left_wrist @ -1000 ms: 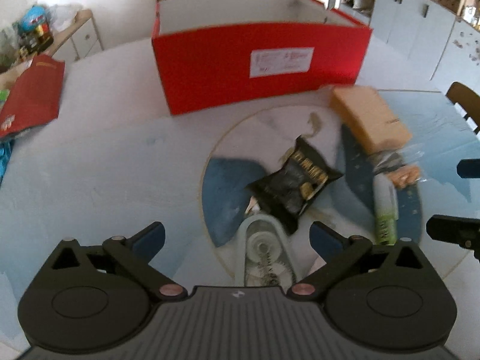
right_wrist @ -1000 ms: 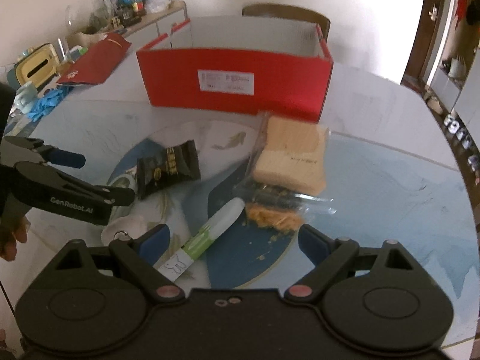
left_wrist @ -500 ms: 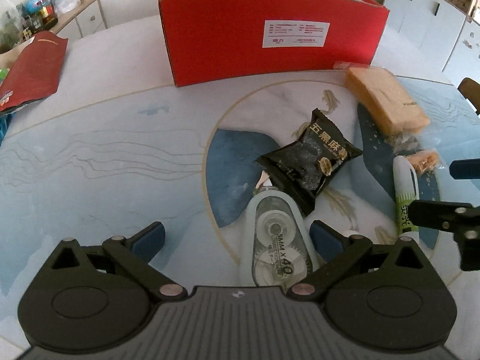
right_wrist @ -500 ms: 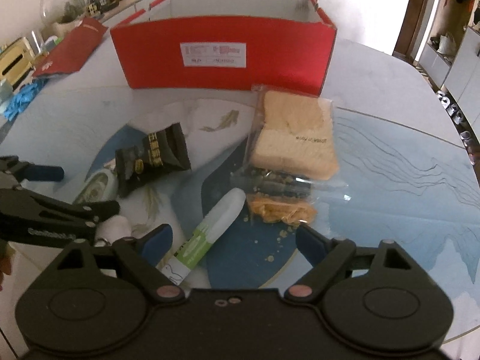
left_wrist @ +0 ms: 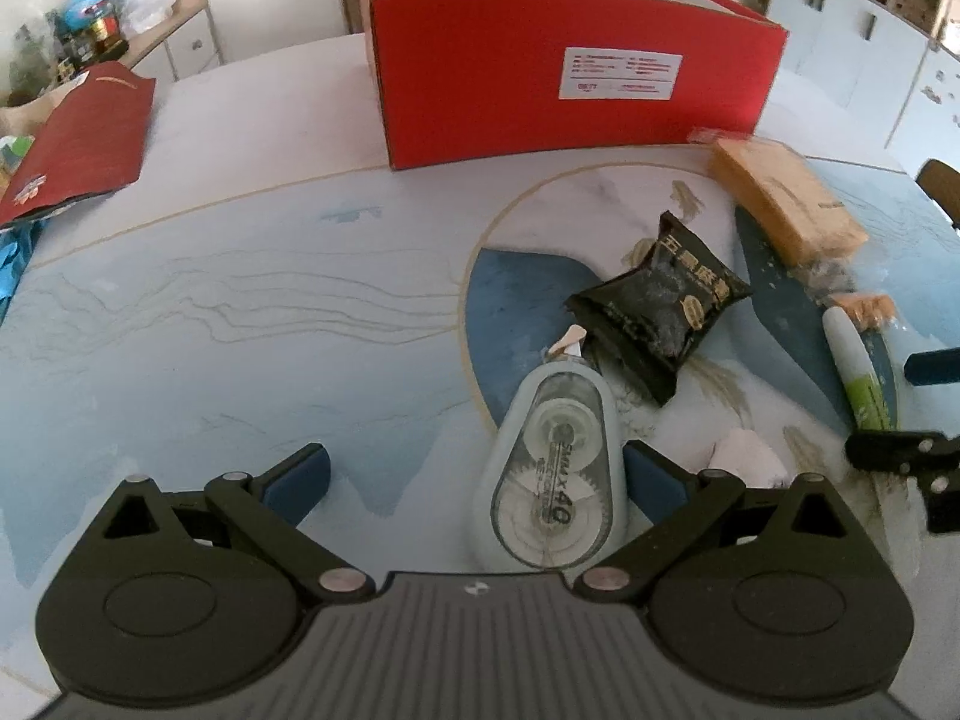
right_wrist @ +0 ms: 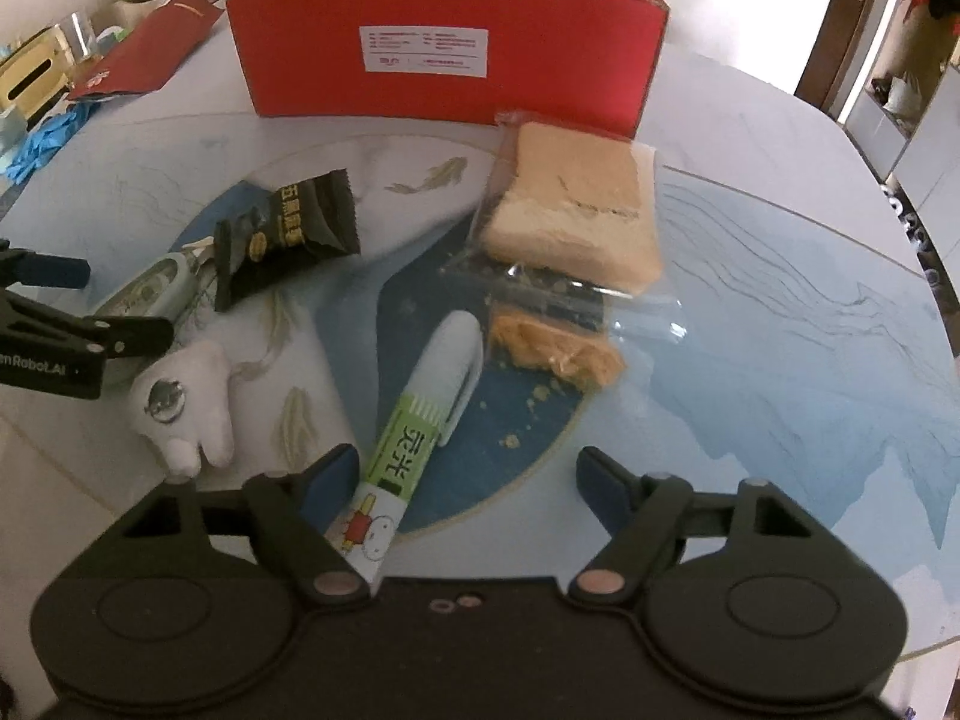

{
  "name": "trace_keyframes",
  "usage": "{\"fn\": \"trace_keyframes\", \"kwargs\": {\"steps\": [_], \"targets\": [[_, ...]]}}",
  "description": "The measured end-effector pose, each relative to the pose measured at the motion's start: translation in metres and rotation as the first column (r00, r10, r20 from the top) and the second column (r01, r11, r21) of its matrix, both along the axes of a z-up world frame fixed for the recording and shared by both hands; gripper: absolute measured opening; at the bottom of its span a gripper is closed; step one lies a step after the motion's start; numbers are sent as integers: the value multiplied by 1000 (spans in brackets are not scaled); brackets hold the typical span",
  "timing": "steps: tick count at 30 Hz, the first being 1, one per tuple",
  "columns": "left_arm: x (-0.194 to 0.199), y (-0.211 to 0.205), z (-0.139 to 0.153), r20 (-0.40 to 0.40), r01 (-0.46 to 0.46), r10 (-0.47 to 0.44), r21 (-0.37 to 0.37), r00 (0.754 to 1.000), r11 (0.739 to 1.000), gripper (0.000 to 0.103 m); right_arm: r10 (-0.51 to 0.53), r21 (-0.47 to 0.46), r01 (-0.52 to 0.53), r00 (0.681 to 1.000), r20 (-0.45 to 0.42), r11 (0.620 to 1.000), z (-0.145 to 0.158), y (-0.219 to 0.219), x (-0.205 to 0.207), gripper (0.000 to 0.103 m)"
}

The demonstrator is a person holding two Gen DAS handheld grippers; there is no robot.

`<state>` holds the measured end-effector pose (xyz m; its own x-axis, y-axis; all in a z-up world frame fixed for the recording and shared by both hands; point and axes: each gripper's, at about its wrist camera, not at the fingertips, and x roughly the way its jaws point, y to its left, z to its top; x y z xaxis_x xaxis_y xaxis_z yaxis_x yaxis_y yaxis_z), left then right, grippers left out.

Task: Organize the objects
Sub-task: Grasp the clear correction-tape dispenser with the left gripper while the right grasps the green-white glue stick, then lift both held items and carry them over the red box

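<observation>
A red cardboard box [left_wrist: 570, 78] stands open at the far side of the table. My left gripper [left_wrist: 474, 468] is open, low over the table; a pale correction-tape dispenser [left_wrist: 555, 474] lies between its fingers, against the right one. A black snack packet [left_wrist: 660, 306] lies just beyond. My right gripper [right_wrist: 465, 474] is open over a green-and-white marker [right_wrist: 420, 414], whose near end lies beside the left finger. Bagged bread [right_wrist: 576, 210] and an orange cake piece [right_wrist: 555, 351] lie ahead. A white tooth-shaped plush [right_wrist: 186, 399] sits at the left.
A dark red bag [left_wrist: 78, 144] lies at the table's far left, with blue gloves [right_wrist: 45, 138] near it. Cabinets with clutter stand behind [left_wrist: 102, 30]. Crumbs dot the blue table pattern [right_wrist: 516, 420]. The left gripper shows in the right wrist view [right_wrist: 90, 312].
Both grippers have come down and forward toward the table. The correction tape now lies between my left fingers, and the marker has come up to my right gripper's left finger.
</observation>
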<state>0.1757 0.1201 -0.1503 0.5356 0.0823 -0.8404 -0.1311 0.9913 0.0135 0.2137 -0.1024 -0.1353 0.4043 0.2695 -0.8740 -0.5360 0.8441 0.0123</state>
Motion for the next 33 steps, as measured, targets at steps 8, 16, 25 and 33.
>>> {"fn": "trace_keyframes", "kwargs": {"steps": [8,16,25,33], "targets": [[-8,-8,1,20,99,-99,4,995,995,98,44,14,-45,999,20,999,4,-6,-13,57],[-11,-17,8,50,146,-146,9,988,989,59,57,29,-58,998,39,998,7,0,-18,31],[-9,-19,11,21,130,-130,-11,991,991,49,12,77,-13,1000,17,997,11,-3,-19,17],[-18,-15,15,22,75,-73,-111,997,991,49,6,142,-9,1000,21,990,25,-8,-25,16]]}}
